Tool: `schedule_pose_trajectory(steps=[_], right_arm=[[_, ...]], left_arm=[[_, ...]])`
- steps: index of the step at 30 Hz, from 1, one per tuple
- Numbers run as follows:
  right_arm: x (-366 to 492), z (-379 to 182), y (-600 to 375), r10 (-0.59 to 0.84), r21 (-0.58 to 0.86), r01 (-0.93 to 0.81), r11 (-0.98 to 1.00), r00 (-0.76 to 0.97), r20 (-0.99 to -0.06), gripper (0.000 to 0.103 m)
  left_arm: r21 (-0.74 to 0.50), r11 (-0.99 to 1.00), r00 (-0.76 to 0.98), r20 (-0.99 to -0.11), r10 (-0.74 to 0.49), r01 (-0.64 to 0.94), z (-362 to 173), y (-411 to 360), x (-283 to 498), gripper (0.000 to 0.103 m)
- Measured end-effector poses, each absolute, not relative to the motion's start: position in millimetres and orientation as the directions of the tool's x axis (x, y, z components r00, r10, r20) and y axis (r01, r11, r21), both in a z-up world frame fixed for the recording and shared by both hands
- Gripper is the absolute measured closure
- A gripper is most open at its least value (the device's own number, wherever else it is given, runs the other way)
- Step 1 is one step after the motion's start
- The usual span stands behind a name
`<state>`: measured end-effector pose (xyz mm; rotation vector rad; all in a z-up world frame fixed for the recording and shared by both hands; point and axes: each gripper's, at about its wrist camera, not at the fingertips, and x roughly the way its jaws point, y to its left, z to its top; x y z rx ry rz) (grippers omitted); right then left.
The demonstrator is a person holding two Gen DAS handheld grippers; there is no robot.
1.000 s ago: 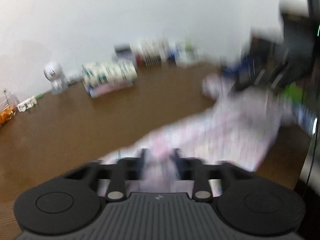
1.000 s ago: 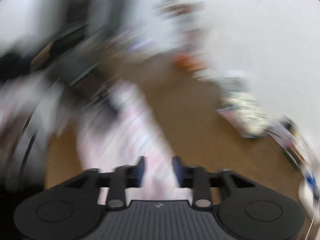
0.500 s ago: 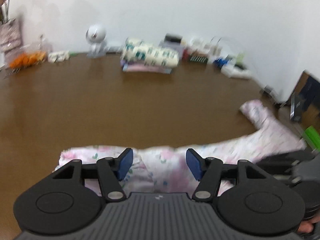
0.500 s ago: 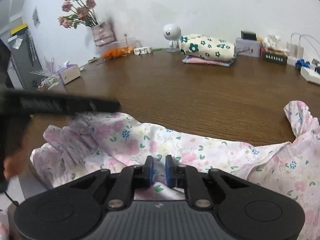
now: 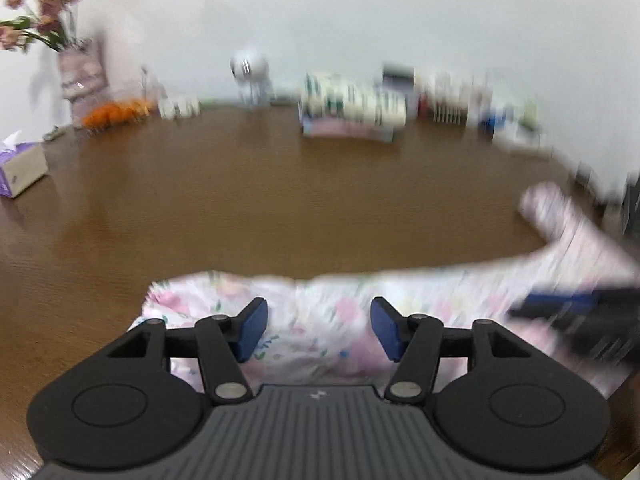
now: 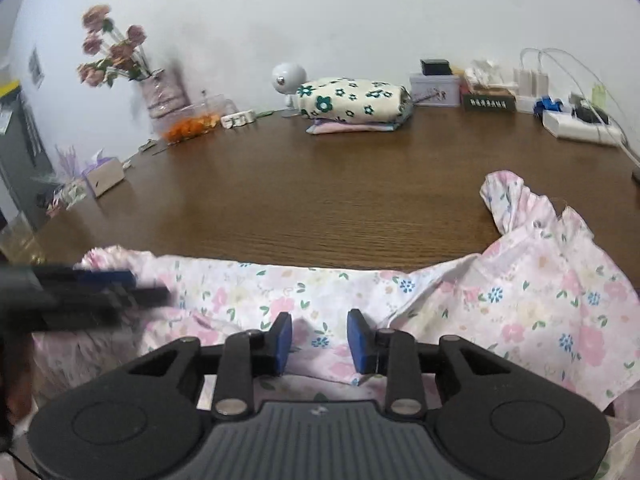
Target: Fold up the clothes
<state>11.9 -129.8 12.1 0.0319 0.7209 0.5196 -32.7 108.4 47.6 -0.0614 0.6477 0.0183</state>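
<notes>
My jaws on both sides stand apart: the left gripper (image 5: 318,328) is spread wide and is opening a touch more, with floral cloth lying below the gap and nothing pinched, while the right gripper (image 6: 319,342) holds a narrower gap that is widening, its blue pads (image 6: 283,340) clear of the fabric behind them. The pink floral garment (image 6: 520,304) lies stretched across the near edge of the brown table (image 6: 340,200), running from about 9 o'clock to 3 o'clock in my right wrist view, with a ruffled sleeve reaching up toward 2 o'clock. At 12 o'clock, well beyond it, I see a folded stack of clothes (image 6: 352,104) against the wall. At 10 o'clock stands a vase of flowers (image 6: 160,88), and nearer, a tissue box (image 6: 104,176).
</notes>
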Motion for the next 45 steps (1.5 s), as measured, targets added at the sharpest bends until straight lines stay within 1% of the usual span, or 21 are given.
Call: schedule_pose_trajectory(steps=[1,2,3,5,9,12,17,18,20,21,22,27,32,40,45], right_arm=[[9.4,11.5,-128.9,0.462,0.192,-0.448,0.873,0.636,-0.618,0.073],[7.4,10.7,-128.2,0.462,0.187,-0.451,0.873,0.64,-0.614,0.071],[5.6,10.0,-127.5,0.463,0.182,-0.454,0.872,0.644,-0.609,0.07],[3.2,6.7,-125.8,0.46,0.168,-0.459,0.872,0.653,-0.602,0.069],[-0.8,6.1,-129.0,0.464,0.175,-0.458,0.872,0.656,-0.596,0.069],[-2.2,4.9,-133.9,0.479,0.191,-0.462,0.866,0.655,-0.585,0.069],[-3.7,4.6,-132.2,0.47,0.181,-0.458,0.87,0.661,-0.585,0.068],[-3.7,4.7,-132.4,0.47,0.184,-0.457,0.87,0.661,-0.585,0.068],[-3.3,4.7,-133.8,0.476,0.195,-0.456,0.869,0.659,-0.583,0.067],[-2.8,4.6,-135.0,0.481,0.204,-0.455,0.867,0.656,-0.581,0.067],[-2.3,5.0,-136.9,0.489,0.222,-0.451,0.864,0.652,-0.58,0.064],[-10.2,14.6,-151.1,0.519,0.284,-0.436,0.854,0.666,-0.536,0.063],[-10.9,8.0,-145.8,0.476,0.225,-0.432,0.874,0.661,-0.58,0.063],[-18.3,3.9,-135.2,0.429,0.127,-0.444,0.887,0.689,-0.584,0.061],[-17.8,3.6,-134.9,0.433,0.123,-0.452,0.884,0.689,-0.582,0.057]], left_arm=[[-0.066,0.997,0.813,-0.582,-0.003,-0.044,53.7,107.0,-36.2,0.031],[-0.068,0.996,0.818,-0.576,0.003,-0.052,55.2,104.9,-36.0,0.027],[-0.069,0.996,0.82,-0.573,0.01,-0.06,55.7,102.8,-35.1,0.026],[-0.056,0.995,0.792,-0.61,0.028,-0.078,45.5,98.7,-26.1,0.027],[-0.039,0.993,0.734,-0.676,0.058,-0.114,19.6,102.9,-19.2,0.033],[-0.021,0.994,0.744,-0.665,0.068,-0.109,18.1,104.8,-22.6,0.033],[-0.082,0.989,0.766,-0.641,0.045,-0.126,33.7,109.4,-28.4,0.033],[-0.094,0.987,0.772,-0.634,0.039,-0.127,37.4,109.8,-29.8,0.033],[-0.109,0.988,0.793,-0.609,0.019,-0.107,46.8,105.0,-31.0,0.028],[-0.102,0.99,0.789,-0.615,0.012,-0.095,45.7,101.0,-28.0,0.027],[-0.094,0.992,0.784,-0.621,0.006,-0.082,44.6,97.1,-25.0,0.027],[-0.065,0.996,0.741,-0.671,-0.001,-0.058,24.8,85.7,-16.6,0.028],[-0.028,0.999,0.736,-0.677,0.007,-0.035,19.3,82.5,-18.2,0.028],[-0.003,1.0,0.74,-0.672,0.016,-0.025,17.3,79.1,-19.7,0.028],[0.002,1.0,0.741,-0.671,0.018,-0.023,16.9,78.4,-18.7,0.026]])
